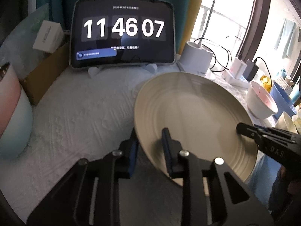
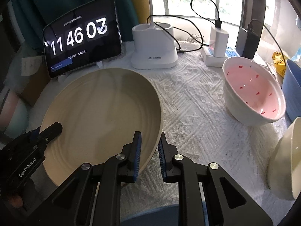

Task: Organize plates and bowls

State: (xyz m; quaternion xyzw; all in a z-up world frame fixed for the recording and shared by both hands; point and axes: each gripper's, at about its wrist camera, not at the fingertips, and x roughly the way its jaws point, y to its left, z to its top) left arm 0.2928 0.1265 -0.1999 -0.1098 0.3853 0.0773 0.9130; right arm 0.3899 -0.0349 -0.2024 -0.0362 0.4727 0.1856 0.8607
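Note:
A large cream plate (image 1: 195,116) (image 2: 101,113) is held tilted above the white tablecloth. My left gripper (image 1: 150,146) is shut on its left rim, one finger over the plate and one under. My right gripper (image 2: 149,150) is shut on the plate's right rim; it also shows in the left wrist view (image 1: 242,129). The left gripper shows in the right wrist view (image 2: 50,130). A white bowl with a pink spotted inside (image 2: 254,94) (image 1: 260,101) sits at the right. A cream bowl (image 2: 286,160) (image 1: 286,122) stands at the far right.
A tablet showing a clock (image 1: 123,33) (image 2: 82,35) stands at the back. A white lamp base (image 2: 154,47), a power strip with chargers (image 2: 222,54), a blue basin (image 2: 293,86), a cardboard box (image 1: 45,75) and a pink-and-teal pot (image 1: 13,113) ring the tablecloth (image 2: 197,113).

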